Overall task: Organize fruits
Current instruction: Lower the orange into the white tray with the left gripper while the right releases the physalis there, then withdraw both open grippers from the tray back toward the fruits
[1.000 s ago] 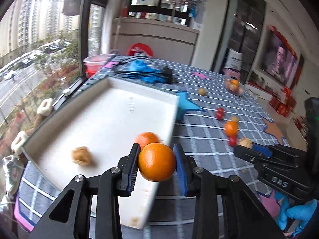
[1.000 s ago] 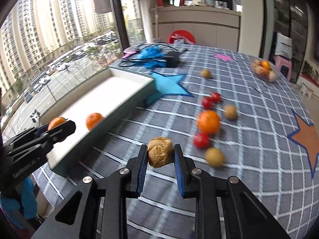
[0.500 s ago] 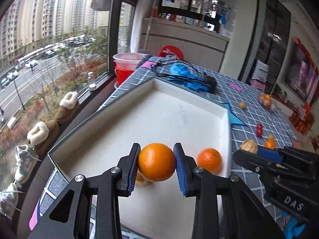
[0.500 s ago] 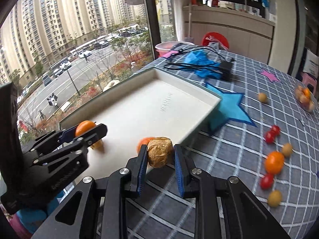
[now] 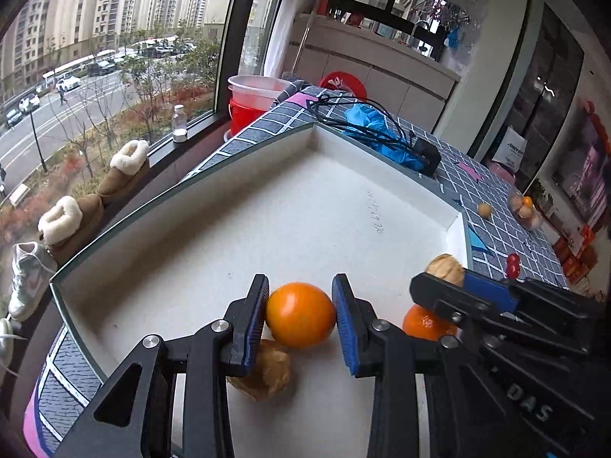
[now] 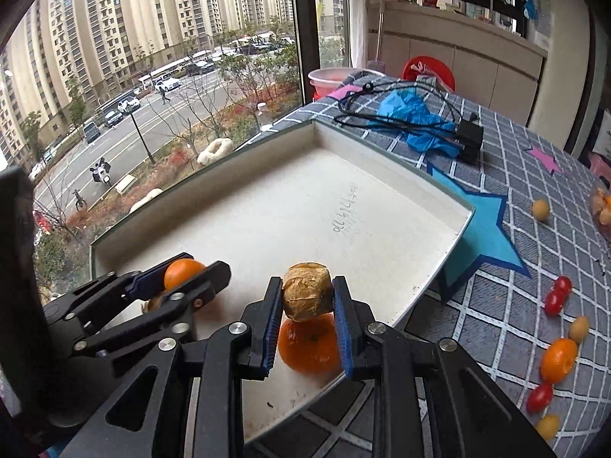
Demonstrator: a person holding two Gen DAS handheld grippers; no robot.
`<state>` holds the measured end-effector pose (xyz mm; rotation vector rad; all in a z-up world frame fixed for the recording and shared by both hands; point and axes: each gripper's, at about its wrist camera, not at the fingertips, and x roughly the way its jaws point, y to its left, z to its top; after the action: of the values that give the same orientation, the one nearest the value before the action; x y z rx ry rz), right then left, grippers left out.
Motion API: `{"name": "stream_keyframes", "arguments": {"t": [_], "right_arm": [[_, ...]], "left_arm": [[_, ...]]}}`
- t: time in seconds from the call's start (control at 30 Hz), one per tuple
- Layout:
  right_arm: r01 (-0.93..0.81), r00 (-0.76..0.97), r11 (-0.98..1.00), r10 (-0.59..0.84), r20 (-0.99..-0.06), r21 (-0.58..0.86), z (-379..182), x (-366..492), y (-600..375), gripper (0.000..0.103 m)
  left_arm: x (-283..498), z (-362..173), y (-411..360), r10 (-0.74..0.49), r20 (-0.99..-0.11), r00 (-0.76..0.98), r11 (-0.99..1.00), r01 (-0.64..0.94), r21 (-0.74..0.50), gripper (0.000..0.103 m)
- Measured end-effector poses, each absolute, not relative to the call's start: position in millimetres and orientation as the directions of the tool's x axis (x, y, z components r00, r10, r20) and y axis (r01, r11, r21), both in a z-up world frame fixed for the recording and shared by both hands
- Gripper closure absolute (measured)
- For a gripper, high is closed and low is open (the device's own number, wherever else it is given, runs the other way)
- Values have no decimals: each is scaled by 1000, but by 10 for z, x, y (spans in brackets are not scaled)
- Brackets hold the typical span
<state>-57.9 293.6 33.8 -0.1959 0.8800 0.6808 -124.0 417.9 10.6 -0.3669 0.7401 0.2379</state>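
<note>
Left gripper (image 5: 299,315): it is clamping a smooth orange (image 5: 300,315) between its blue pads, jaws narrowed to the fruit's width, and is hanging over the near end of the white tray (image 5: 183,187).

Right gripper (image 6: 307,311): it is pinching a brown papery husked fruit (image 6: 307,293), jaws drawn close on it, and is hovering over the tray's near right edge, just beside the left gripper.

Under the grippers: a tangerine (image 6: 309,345) is lying on the tray floor directly below the right gripper's load, and a second husked fruit (image 5: 263,372) is sitting below and slightly left of the held orange. I judge both to be already sorted.

Tray: the rest of its floor is lying bare, so room is not running short.

Still waiting on the tablecloth (image 6: 515,175): an orange citrus (image 6: 558,355), red cherry tomatoes (image 6: 557,295), another red tomato (image 6: 539,397) and several small yellow-brown fruits (image 6: 540,209) are lying well apart from the tray on the right.

Far edge: a small clear container (image 5: 525,210) is holding more fruit; whether it belongs to the job I cannot tell.

Progress: two pieces are lying in the tray and two more are about to go in, so I judge the work to be running under halfway.

Next: both loads are needing a release onto free floor, clear of the fruit beneath.
</note>
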Motion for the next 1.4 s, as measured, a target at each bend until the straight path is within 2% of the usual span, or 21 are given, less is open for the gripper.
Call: {"name": "stream_keyframes", "arguments": {"t": [0.23, 0.33, 0.37, 0.4, 0.47, 0.5, 0.53, 0.57, 0.6, 0.63, 1.4], "right_arm": [[-617, 412, 771, 485, -771, 156, 310, -509, 2910, 76], [-601, 418, 780, 493, -763, 175, 332, -487, 2839, 70], [-590, 428, 789, 486, -762, 173, 345, -480, 2811, 60], [-576, 441, 800, 476, -761, 168, 354, -464, 2777, 44], [-568, 439, 796, 507, -742, 208, 387, -432, 2674, 38], [-559, 431, 794, 525, -734, 239, 410, -413, 2614, 32], [-551, 429, 794, 533, -729, 256, 432, -409, 2580, 21], [-538, 433, 800, 534, -726, 267, 452, -400, 2545, 0], [-531, 443, 802, 538, -717, 274, 476, -401, 2511, 0], [-529, 446, 802, 541, -713, 279, 498, -400, 2475, 0], [-345, 464, 890, 437, -770, 298, 354, -515, 1265, 0]], "left_arm": [[-1271, 102, 4187, 74, -684, 725, 905, -337, -260, 63], [-1284, 111, 4171, 90, -680, 727, 906, -344, -248, 58], [-1292, 117, 4170, 94, -676, 731, 905, -346, -248, 56], [-1302, 123, 4179, 96, -673, 734, 903, -348, -251, 56], [-1313, 129, 4187, 79, -662, 745, 903, -335, -269, 50], [-1316, 138, 4179, 73, -657, 750, 906, -325, -270, 42], [-1317, 154, 4166, 71, -651, 756, 910, -317, -268, 35], [-1338, 183, 4134, 80, -637, 767, 916, -309, -257, 24], [-1366, 212, 4108, 97, -621, 777, 920, -309, -242, 19], [-1385, 226, 4089, 106, -612, 784, 922, -308, -235, 18], [-1357, 223, 4083, 115, -623, 774, 921, -318, -225, 18]]}}
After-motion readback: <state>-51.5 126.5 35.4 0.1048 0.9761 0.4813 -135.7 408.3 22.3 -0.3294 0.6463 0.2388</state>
